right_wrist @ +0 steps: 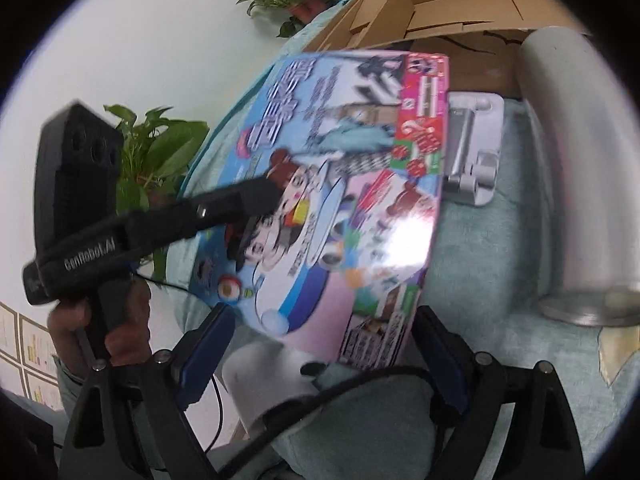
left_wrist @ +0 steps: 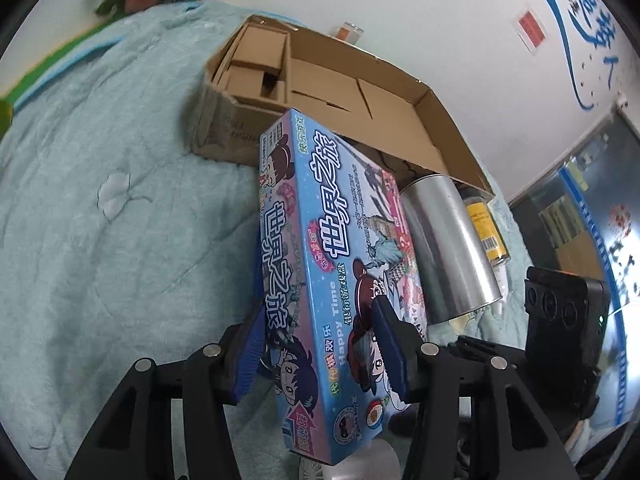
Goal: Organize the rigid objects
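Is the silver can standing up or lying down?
Lying down: the silver can rests on its side on the blue blanket, beside the game box.

Left wrist: sits behind the left gripper (left_wrist: 320, 344), looks steeply down and forward, very close on the game box (left_wrist: 332, 264).
Right wrist: behind the right gripper (right_wrist: 320, 360), angled down, close under the same box (right_wrist: 340, 200).
Shared by the 2 views: box, silver can (left_wrist: 452, 248), carton (left_wrist: 360, 100), blanket (left_wrist: 120, 200).
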`<state>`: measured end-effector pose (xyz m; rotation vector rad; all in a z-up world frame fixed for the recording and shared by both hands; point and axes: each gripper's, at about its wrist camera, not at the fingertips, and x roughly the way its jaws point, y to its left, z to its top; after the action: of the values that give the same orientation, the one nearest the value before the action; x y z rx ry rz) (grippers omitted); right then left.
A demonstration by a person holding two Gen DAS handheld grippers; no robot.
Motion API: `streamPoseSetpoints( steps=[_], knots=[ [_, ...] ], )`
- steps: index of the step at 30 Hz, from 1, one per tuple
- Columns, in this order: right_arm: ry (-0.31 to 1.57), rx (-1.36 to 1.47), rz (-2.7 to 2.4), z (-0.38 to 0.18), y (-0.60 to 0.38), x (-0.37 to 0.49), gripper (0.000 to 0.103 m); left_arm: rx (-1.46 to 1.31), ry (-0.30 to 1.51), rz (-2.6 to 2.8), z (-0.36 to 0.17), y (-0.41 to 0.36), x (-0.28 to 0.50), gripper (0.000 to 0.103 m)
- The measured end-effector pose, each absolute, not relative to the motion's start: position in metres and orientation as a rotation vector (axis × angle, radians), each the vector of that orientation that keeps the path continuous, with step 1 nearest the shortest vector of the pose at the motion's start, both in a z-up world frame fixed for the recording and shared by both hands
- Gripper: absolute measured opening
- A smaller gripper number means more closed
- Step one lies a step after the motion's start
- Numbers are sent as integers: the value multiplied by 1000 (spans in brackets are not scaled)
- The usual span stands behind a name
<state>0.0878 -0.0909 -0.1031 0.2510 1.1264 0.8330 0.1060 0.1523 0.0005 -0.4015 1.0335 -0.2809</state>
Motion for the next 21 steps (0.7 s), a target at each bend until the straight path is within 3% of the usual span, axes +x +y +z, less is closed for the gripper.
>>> streamPoseSetpoints(
  steps=[3,10,21],
  knots=[
    [1122,244,798,-101,-91,105,90,-407,1027,-292,-1,158,106,51],
    [1109,157,767,-93,-64,107,90,-385,1053,-297,-9,148,121,64],
    [1108,208,760,-97,-68,101,91,-293,1024,-258,-1,134,114,64]
  ],
)
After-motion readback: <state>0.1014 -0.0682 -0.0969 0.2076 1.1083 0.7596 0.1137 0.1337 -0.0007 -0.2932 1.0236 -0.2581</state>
